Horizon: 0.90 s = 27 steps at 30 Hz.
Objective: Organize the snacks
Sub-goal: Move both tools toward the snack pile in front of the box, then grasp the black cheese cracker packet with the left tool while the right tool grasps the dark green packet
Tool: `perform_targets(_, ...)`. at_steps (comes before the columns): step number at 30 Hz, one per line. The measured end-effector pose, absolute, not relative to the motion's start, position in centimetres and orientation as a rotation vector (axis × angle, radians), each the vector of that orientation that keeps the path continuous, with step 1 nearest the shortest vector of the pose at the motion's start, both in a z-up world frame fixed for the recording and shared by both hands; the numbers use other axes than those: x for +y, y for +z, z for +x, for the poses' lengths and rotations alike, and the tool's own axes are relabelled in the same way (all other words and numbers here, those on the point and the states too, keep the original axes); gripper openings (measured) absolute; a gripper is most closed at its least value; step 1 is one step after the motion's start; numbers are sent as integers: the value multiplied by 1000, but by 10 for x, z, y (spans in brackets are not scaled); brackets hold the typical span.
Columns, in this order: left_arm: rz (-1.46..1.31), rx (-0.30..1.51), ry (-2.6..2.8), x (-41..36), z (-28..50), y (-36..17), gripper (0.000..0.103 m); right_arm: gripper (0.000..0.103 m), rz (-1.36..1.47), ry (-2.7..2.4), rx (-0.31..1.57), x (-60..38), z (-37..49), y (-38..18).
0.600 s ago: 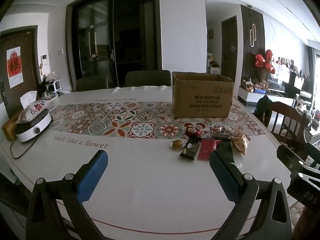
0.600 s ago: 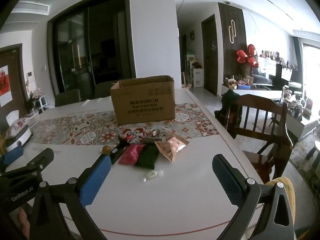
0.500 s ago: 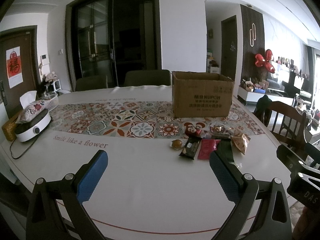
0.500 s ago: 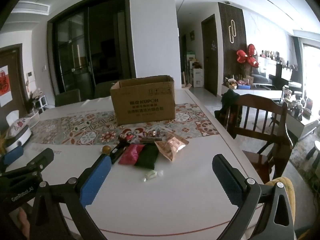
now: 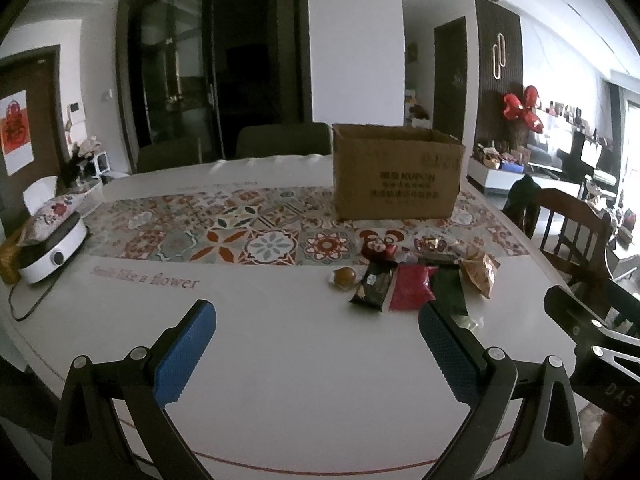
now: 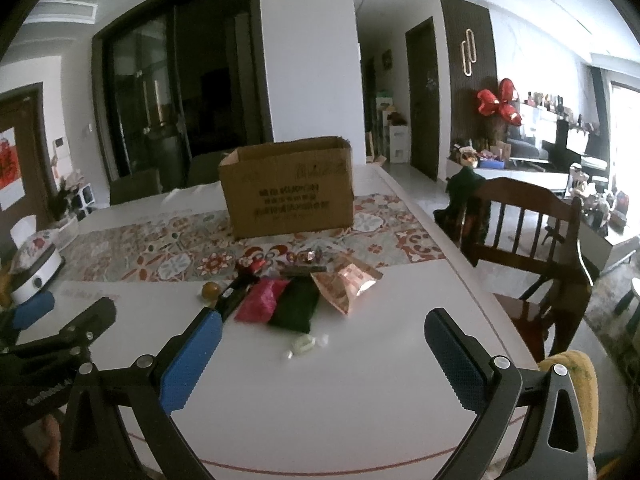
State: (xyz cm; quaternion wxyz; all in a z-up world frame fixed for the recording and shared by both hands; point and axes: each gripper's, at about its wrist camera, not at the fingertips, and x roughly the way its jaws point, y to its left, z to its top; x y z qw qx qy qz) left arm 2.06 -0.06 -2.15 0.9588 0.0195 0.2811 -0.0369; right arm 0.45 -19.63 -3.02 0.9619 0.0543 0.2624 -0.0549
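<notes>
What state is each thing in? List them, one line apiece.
Left gripper: open, empty, above the table.
Right gripper: open, empty.
Brown cardboard box: upright on the patterned runner, top flaps open.
Pink snack packet: lying flat, sealed.
Dark green snack packet: lying flat beside the pink one.
Copper foil snack bag: lying flat, crinkled.
Small clear-wrapped candy: lying loose, nearest the right gripper.
</notes>
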Motion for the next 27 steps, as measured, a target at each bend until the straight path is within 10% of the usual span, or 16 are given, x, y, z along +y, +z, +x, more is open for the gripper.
perform_targets(27, 174, 679, -247, -34, 112, -55, 70, 75, 201, -31, 748, -196, 96, -79)
